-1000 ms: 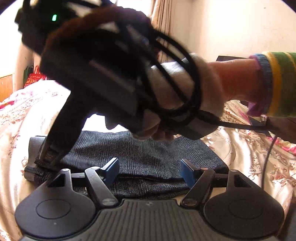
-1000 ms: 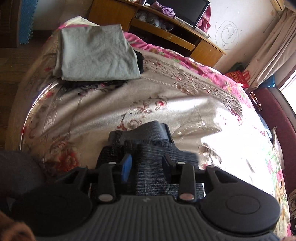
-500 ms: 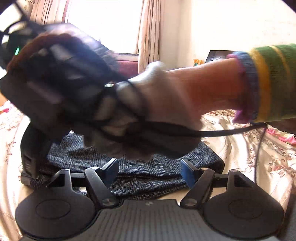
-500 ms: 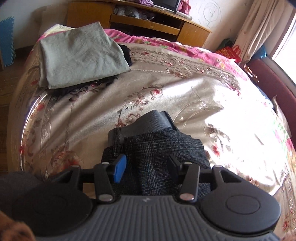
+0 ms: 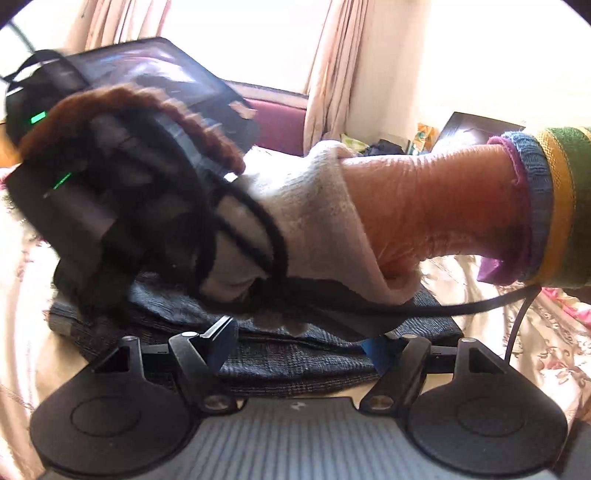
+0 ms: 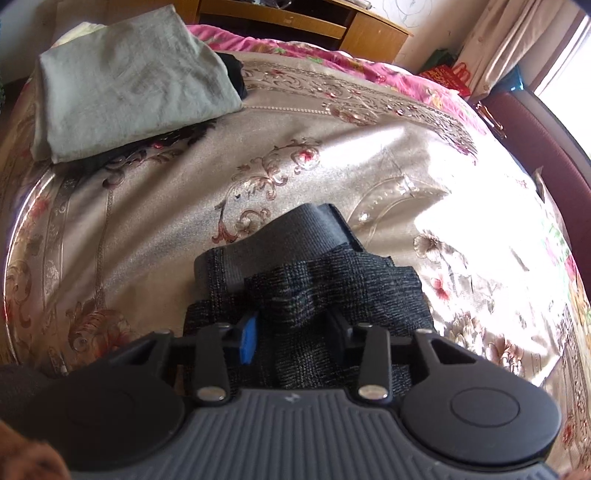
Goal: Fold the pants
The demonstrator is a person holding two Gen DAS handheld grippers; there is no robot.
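Observation:
The dark grey checked pants (image 5: pixel 295 363) lie folded on the bed, with the grey waistband (image 6: pixel 295 232) sticking out at the far end. My left gripper (image 5: pixel 299 341) is open, its blue-padded fingers just at the near edge of the folded pants. My right gripper (image 6: pixel 291 328) has its fingers open around a bunched fold of the pants (image 6: pixel 314 291). In the left wrist view the gloved right hand (image 5: pixel 306 229) and its gripper body (image 5: pixel 122 177) hang over the pants and hide much of them.
The bed has a beige floral cover (image 6: pixel 184 192). A folded grey-green garment (image 6: pixel 125 81) lies at the bed's far left corner over something dark. A wooden cabinet (image 6: pixel 314 22) stands behind. A maroon bench (image 6: pixel 535 125) and curtains (image 5: pixel 332 74) are by the window.
The right gripper has moved lower and closer over the pants, and the fabric between its fingers is now bunched up. The left gripper has stayed at the near edge.

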